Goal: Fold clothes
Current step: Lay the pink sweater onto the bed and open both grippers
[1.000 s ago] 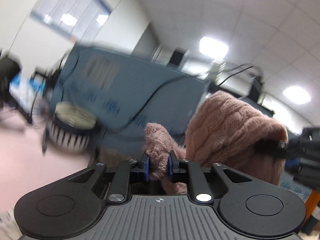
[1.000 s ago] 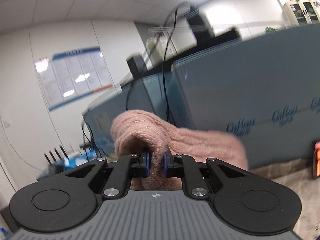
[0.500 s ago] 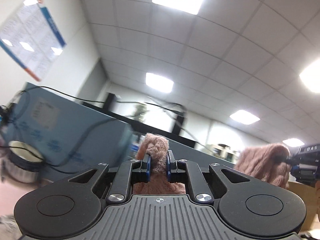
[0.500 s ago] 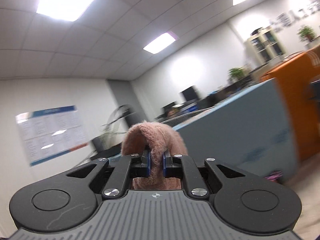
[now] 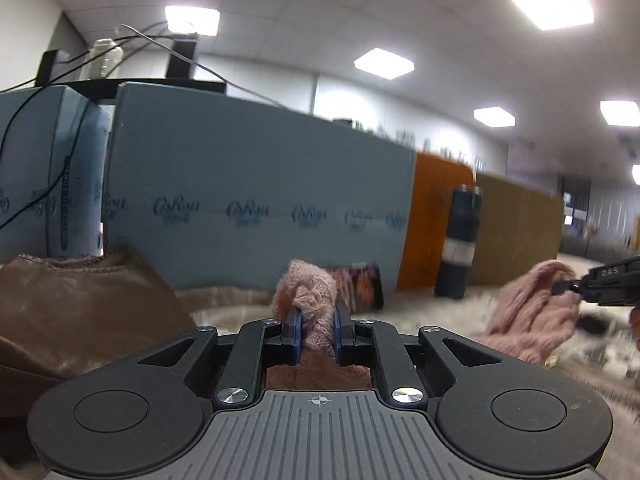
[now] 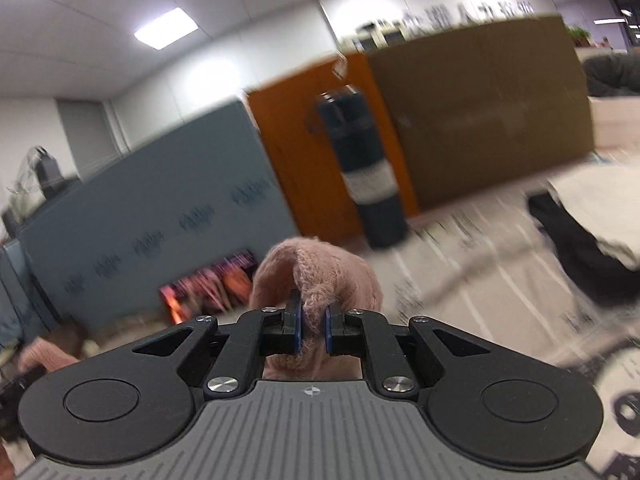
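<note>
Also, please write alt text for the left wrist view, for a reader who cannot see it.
The left gripper is shut on a fold of a pink knitted sweater. At the right edge, the right gripper holds another part of it. Behind stand a grey-blue partition and a dark bottle; a brown leather bag lies left.

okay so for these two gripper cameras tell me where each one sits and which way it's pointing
Left wrist: sits on the left gripper, looking along its fingers at the blue partition; jaws pinch the pink sweater; the right gripper shows at far right.
Right wrist: sits on the right gripper, facing the orange panel and dark bottle; jaws pinch pink knit.
Shared: sweater, blue partition, orange panel, bottle.
</note>
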{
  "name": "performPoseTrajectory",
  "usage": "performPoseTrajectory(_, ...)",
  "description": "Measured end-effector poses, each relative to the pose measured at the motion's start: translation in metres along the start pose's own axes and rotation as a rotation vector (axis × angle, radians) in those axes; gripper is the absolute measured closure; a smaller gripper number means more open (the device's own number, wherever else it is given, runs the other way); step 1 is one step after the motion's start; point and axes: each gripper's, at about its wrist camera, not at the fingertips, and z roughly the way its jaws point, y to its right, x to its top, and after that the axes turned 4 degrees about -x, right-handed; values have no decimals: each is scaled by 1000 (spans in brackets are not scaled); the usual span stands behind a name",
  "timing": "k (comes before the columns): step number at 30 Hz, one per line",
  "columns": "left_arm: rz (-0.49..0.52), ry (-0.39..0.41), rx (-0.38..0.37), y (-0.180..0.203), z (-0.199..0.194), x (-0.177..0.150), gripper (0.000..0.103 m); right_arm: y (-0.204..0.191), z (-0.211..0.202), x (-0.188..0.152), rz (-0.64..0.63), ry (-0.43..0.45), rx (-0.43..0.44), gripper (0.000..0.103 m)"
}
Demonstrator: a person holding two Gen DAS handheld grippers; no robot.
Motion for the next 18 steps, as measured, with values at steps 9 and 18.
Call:
performPoseTrajectory(9, 17, -187, 147, 1, -8, -17, 68, 28, -18, -6, -141, -53, -96, 64)
performPoseTrajectory(18, 340, -168, 186, 34, -14, -15, 17, -20, -29, -21, -581, 21, 157, 10)
